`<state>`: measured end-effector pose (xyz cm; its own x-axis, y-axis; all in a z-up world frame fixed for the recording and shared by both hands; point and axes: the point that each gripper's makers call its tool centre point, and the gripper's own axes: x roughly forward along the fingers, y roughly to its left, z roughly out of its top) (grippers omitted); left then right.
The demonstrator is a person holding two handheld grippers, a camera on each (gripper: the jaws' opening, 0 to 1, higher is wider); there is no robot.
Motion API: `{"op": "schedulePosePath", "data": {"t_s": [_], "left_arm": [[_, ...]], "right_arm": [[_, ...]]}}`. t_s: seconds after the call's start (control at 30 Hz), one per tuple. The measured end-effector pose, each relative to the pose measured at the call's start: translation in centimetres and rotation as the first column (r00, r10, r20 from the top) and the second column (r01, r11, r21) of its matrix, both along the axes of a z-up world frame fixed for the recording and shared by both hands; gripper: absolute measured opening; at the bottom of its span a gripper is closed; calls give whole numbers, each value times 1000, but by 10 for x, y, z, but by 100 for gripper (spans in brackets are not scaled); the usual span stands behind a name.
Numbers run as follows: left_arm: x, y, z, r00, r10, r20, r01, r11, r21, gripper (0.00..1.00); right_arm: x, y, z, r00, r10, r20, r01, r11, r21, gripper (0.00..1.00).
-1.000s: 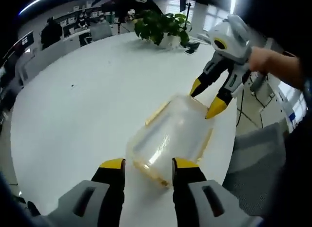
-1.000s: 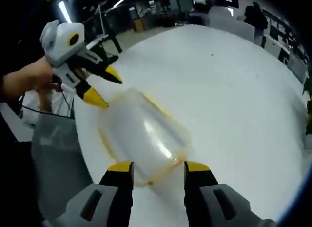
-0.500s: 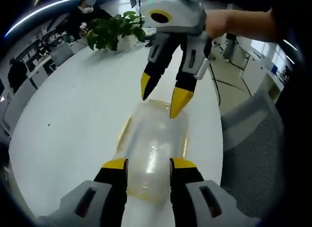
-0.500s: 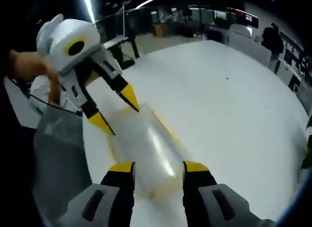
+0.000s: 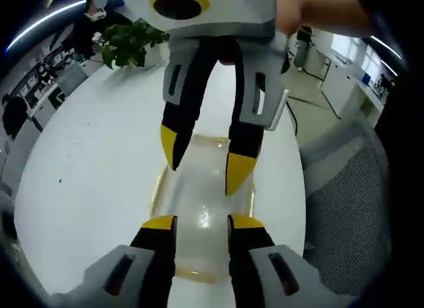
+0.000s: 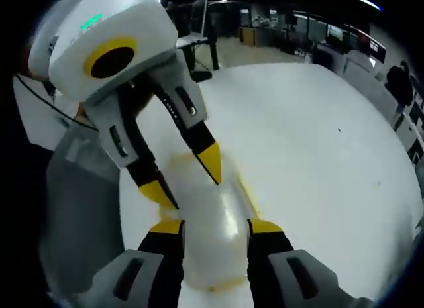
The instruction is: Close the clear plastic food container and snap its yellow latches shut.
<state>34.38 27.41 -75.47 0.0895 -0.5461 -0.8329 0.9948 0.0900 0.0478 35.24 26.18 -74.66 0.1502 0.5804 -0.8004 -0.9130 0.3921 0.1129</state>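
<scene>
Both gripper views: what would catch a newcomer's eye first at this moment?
The two grippers, facing each other head-on with yellow tips nearly meeting: the right gripper looms from the top of the left gripper view, and the left gripper does the same in the right gripper view. Between them, the clear plastic food container with yellow edging lies on the round white table, near its edge. Both grippers' jaws are open over it.

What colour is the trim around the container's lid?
Yellow, running along the container edges; clearest in the left gripper view.
</scene>
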Motion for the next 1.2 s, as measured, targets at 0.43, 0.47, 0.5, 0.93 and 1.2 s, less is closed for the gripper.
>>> {"op": "schedulePosePath", "data": {"t_s": [0.43,0.47,0.5,0.93,1.2], "left_arm": [[-2,-2,-4,1000,13,-5,-13,1000,2,41],[-4,-2,-5,1000,4,4,-4,1000,11,43],[-6,-2,-6,1000,-9,15,9,1000,22,44],[-8,-9,-3,993,-38,115,35,999,29,54],[-7,-7,-3,995,-8,102,7,1000,11,54]], "right_arm": [[19,6,-4,1000,0,2,0,1000,-12,37],[22,6,-5,1000,-16,-9,16,1000,-5,37],[24,7,-5,999,-28,-16,28,1000,2,37],[31,5,-23,968,-114,-225,125,992,35,46],[32,2,-19,966,-118,-231,132,990,47,46]]}}
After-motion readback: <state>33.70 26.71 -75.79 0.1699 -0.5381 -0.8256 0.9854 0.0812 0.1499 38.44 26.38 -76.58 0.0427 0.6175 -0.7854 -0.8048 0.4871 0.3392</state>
